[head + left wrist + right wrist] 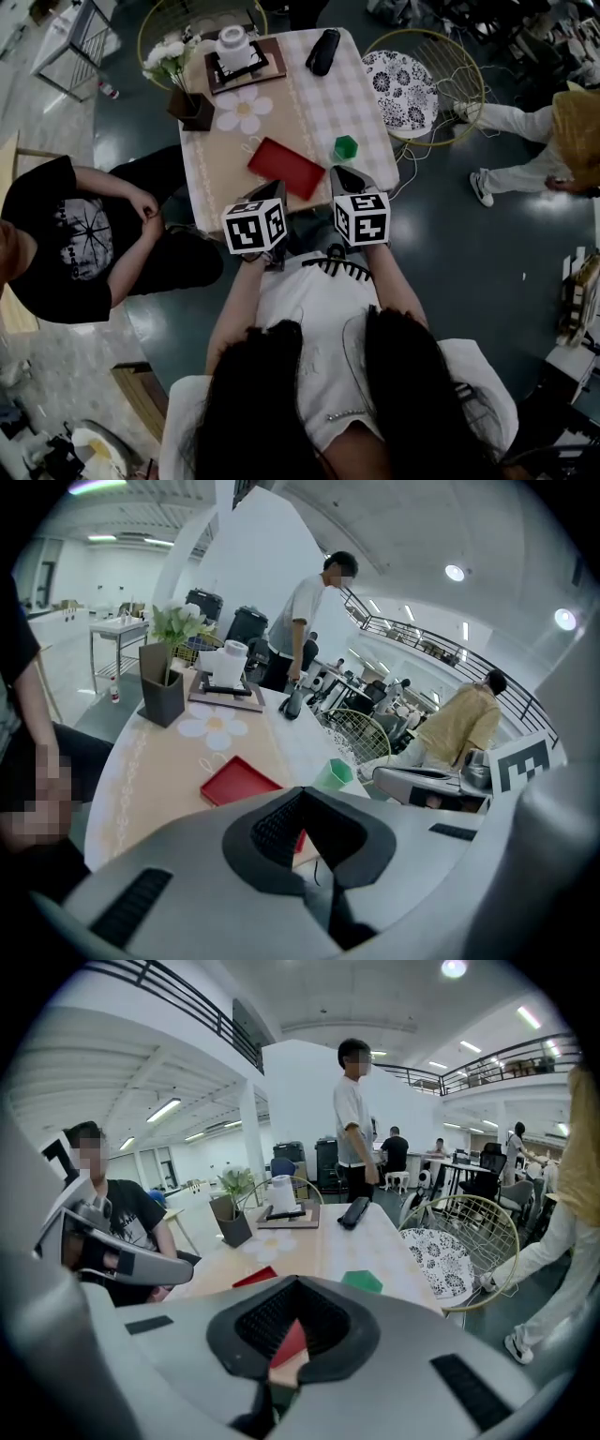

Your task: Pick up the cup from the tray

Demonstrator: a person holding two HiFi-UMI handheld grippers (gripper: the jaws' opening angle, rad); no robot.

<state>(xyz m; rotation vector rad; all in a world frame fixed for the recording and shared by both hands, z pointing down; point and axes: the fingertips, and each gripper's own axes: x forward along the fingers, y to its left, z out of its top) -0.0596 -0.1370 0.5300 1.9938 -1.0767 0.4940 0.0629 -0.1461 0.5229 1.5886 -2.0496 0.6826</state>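
Risk: our closed, empty left tongs (275, 190) and right tongs (341, 176) hover short of the small green faceted cup (346, 147), standing just beside the flat red tray (286, 169); reaching unopened, we would likely topple it.

— What sort of place is this?
— A big open-plan office hall. A mezzanine railing (506, 1057) runs high on the far right, and strip lights (164, 1108) line the ceiling.
— Anything else?
— People (394, 1152) work at far desks (450, 1162), and the floor (469, 281) is polished.
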